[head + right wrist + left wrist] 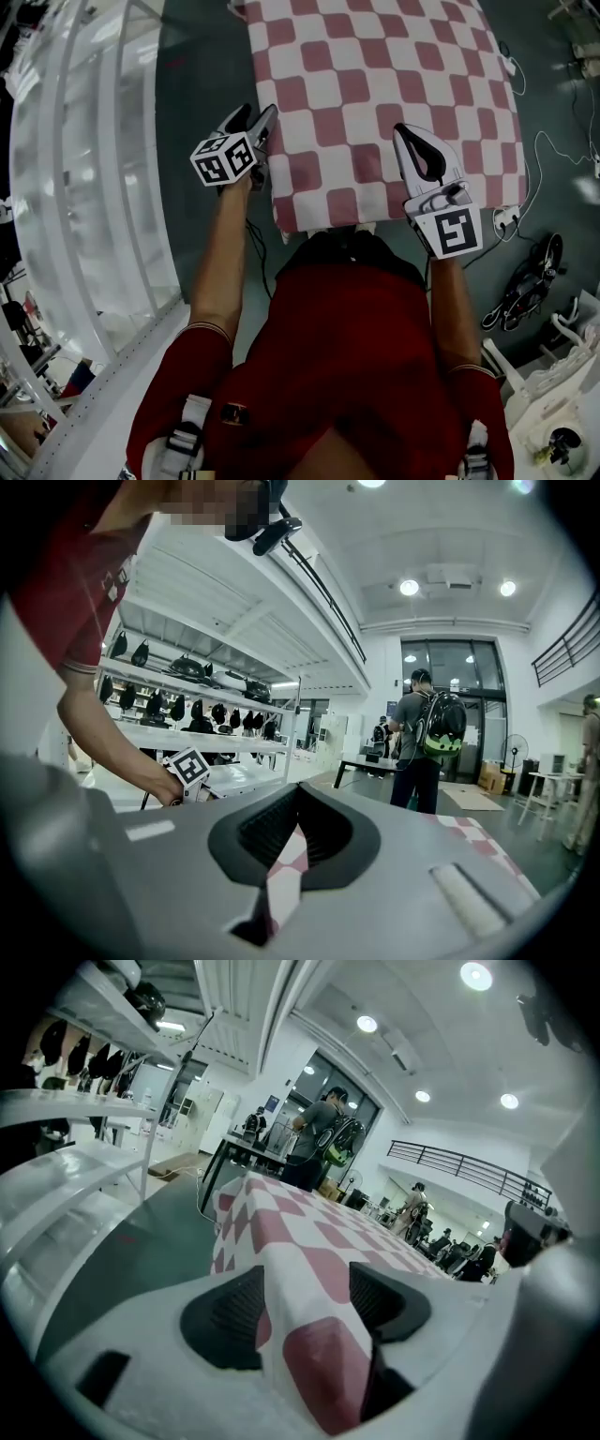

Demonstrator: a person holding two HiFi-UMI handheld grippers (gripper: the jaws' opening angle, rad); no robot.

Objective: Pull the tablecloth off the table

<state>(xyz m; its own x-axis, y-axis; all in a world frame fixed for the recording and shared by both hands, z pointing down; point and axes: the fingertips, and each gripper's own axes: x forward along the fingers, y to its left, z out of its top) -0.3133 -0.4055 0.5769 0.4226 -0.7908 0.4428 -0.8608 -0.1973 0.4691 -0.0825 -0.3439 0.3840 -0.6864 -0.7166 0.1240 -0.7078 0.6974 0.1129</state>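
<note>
My left gripper (pixel 257 120) is at the near-left corner of the checked tablecloth (pixel 375 84). My right gripper (pixel 412 142) is on the near edge, toward the right corner. I judge the two grips are set well apart so the cloth slides toward me evenly instead of skewing.

Left jaws: a raised fold of cloth fills the gap, gripped. Right jaws: nearly together, with a thin strip of cloth pinched between them.

The cloth lies flat over the table, its near edge hanging just in front of me. The table itself is fully covered in the head view. The cloth's far end is cut off at the frame top. The left bite is probably firm, though the wide-angle view makes that hard to judge.
</note>
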